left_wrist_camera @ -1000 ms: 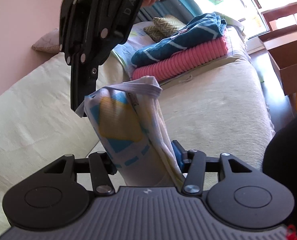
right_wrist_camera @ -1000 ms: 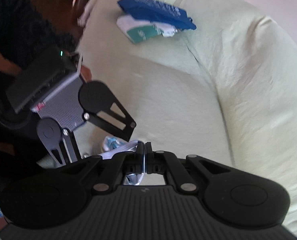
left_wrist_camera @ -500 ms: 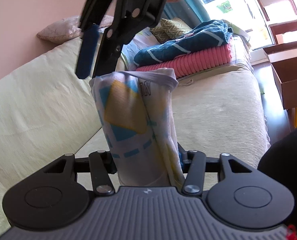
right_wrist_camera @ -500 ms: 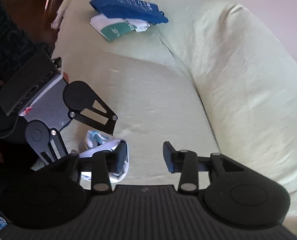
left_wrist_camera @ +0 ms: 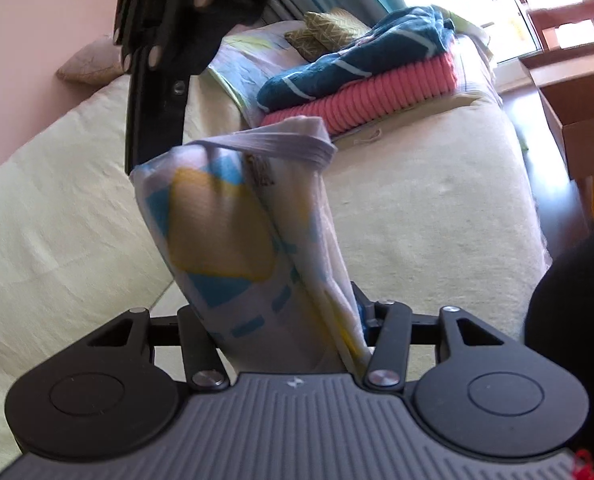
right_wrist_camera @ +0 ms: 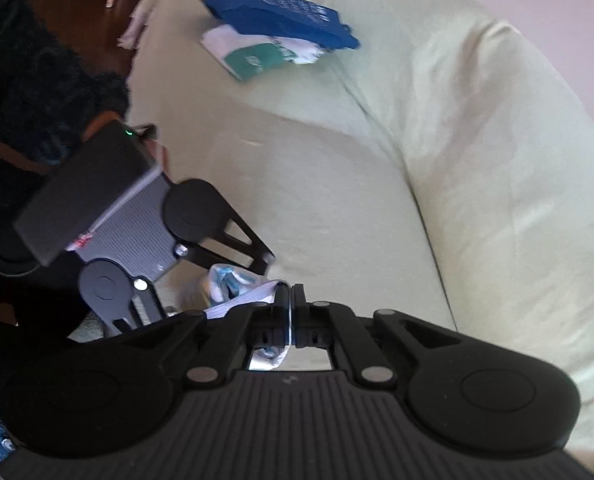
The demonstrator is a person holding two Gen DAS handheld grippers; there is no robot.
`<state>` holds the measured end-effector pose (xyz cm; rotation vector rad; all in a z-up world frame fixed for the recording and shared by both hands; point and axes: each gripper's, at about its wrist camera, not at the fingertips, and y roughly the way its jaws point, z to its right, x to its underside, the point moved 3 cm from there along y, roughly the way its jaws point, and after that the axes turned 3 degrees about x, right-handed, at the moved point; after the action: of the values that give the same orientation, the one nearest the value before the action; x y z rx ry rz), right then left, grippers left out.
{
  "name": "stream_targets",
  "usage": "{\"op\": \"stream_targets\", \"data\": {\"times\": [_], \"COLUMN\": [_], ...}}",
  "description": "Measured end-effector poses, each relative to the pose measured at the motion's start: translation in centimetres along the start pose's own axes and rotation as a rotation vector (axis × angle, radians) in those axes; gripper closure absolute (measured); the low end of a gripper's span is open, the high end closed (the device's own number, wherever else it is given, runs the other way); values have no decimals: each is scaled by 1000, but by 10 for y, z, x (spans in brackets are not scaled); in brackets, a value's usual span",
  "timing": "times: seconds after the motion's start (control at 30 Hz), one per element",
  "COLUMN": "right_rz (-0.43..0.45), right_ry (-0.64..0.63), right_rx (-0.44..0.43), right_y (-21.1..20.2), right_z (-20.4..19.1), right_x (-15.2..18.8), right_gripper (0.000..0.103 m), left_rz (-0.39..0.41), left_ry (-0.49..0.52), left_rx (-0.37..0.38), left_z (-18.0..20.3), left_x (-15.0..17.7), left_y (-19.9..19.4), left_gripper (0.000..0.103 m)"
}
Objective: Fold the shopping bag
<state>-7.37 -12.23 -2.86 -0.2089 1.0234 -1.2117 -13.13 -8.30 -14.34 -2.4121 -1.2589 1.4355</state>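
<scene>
Fabric shopping bag (left_wrist_camera: 233,240) stands lengthwise ahead between my left gripper (left_wrist_camera: 285,320) fingers, clamped; right gripper (right_wrist_camera: 291,312) pinches its far handle (right_wrist_camera: 245,300).

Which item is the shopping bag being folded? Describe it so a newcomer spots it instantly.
On the pale yellow-green sofa, look in front of the stacked pink and teal blankets. The shopping bag stands rolled between the left gripper fingers: white fabric with blue and yellow blocks and a white strap.
</scene>
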Motion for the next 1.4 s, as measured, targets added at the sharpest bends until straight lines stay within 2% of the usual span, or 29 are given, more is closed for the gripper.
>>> {"op": "stream_targets", "data": {"times": [0.3,0.43,0.67,0.77,0.93,1.03,1.13,1.33,1.4], "right_rz": [19,9,-42,-41,-45,-56,-50,-37,-38], "right_ry": [23,25,63,26,-53,15,106,175,214], "right_rx": [-8,-6,-8,5,34,34,53,69,63], "right_y": [3,8,3,2,-1,-2,-5,-6,-6], "right_z": [2,1,9,8,2,5,7,14,17], "right_x": [3,0,-3,-1,-2,-1,1,6,7], "right_gripper": [102,102,101,97,96,94,87,76,76], "left_rz": [19,-6,-3,1,6,11,18,18,13], "left_ry": [-200,-210,-197,-196,-201,-214,-230,-228,-209], "left_rx": [-1,-6,10,18,29,27,27,33,25], "left_z": [-10,-10,-11,-11,-11,-11,-11,-13,-11], "left_x": [7,4,5,5,5,6,8,8,8], "left_y": [-7,-4,-4,-3,-3,-5,-8,-10,-10], "left_gripper": [54,54,54,54,54,54,54,54,54]}}
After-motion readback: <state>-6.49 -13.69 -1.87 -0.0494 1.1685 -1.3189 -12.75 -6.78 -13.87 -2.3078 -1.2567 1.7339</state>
